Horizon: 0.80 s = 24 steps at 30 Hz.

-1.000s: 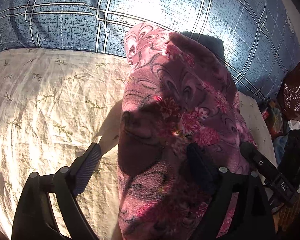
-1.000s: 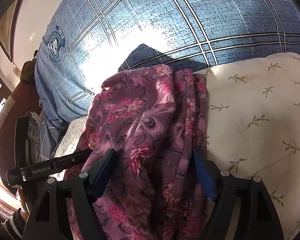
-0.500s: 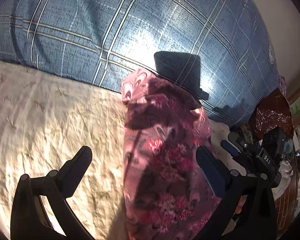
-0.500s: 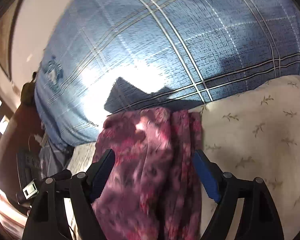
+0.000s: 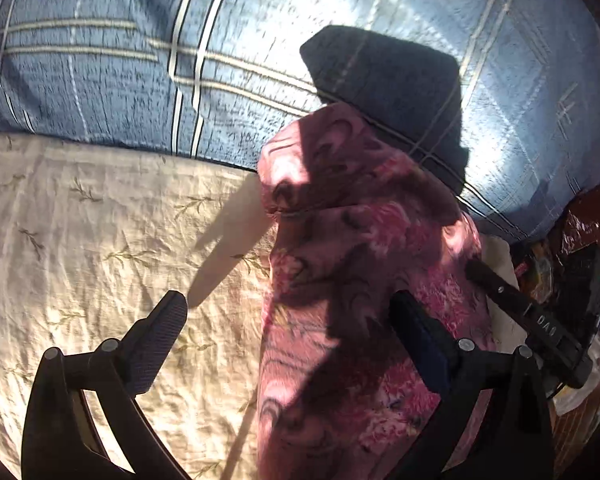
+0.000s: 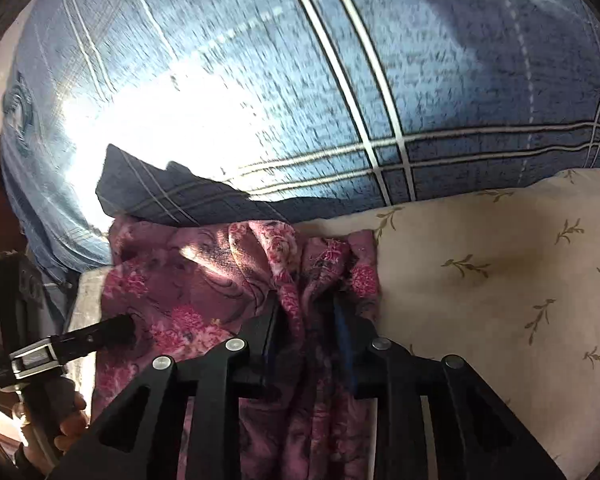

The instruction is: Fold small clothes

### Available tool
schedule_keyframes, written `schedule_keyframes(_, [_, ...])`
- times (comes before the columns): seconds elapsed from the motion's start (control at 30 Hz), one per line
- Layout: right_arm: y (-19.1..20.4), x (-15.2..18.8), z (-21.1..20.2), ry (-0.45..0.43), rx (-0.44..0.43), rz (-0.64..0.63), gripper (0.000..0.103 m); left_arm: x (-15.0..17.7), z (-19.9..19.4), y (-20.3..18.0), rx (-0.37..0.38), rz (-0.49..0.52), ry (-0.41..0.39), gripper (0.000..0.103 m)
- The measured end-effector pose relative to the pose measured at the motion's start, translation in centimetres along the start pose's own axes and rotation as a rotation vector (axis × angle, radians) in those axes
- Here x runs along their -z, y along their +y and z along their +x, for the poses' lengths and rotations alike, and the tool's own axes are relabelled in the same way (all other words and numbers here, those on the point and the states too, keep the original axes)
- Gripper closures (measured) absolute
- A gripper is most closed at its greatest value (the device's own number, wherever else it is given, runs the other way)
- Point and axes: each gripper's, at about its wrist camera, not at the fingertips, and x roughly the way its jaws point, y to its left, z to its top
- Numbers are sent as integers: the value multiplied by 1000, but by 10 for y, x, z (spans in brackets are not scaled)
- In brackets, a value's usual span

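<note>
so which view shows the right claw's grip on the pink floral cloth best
The right wrist view: the right claw is closing on a bunched ridge of the pink floral cloth, with folds between its fingers. The left wrist view shows only one right finger lying against the cloth, not the pinch.

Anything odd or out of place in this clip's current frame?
Nothing damaged or spilled. The pink floral garment lies bunched in ridges on the cream sheet, its top edge against the blue plaid pillow, not yet flat.
</note>
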Motion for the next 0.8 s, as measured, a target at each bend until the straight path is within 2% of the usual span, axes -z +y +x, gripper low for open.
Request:
schedule_keyframes(0.03, [-4, 3, -13, -9, -52, 14, 67, 5, -9, 0, 20, 26, -5, 1])
schedule_keyframes(0.07, [-9, 7, -23, -1, -104, 25, 53, 10, -18, 2, 41, 44, -4, 1])
schedule_keyframes(0.13, [-18, 17, -39, 28, -149, 41, 34, 25, -33, 9, 102, 50, 14, 1])
schedule_keyframes(0.27, [-36, 45, -50, 71, -186, 65, 34, 51, -37, 24, 223, -9, 76, 1])
schedule_keyframes(0.37, [-36, 63, -35, 109, -206, 97, 33, 64, -27, 24, 268, -58, 120, 1])
schedule_keyframes(0.4, [-34, 65, -37, 80, -234, 99, 33, 63, -24, 23, 293, -77, 139, 1])
schedule_keyframes(0.47, [-32, 65, -27, 132, -385, 136, 30, 71, -20, 17, 341, -98, 155, 0])
schedule_keyframes(0.53, [-24, 64, -25, 132, -415, 94, 22, 69, -23, 8, 346, -90, 160, 0])
schedule_keyframes(0.6, [-23, 63, -24, 128, -449, 79, 19, 62, -21, 3, 357, -116, 175, 0])
schedule_keyframes(0.67, [-25, 63, -24, 103, -448, 85, 21, 56, -14, 9, 390, -164, 179, 0])
schedule_keyframes(0.7, [-25, 64, -24, 88, -419, 76, 22, 52, -11, 10, 403, -191, 179, 0])
schedule_keyframes(0.73, [-21, 66, -24, 81, -369, 45, 25, 51, -9, 12, 417, -220, 169, 0])
schedule_keyframes(0.8, [-9, 72, -19, 70, -210, -44, 39, 48, -5, 12, 448, -246, 154, 0])
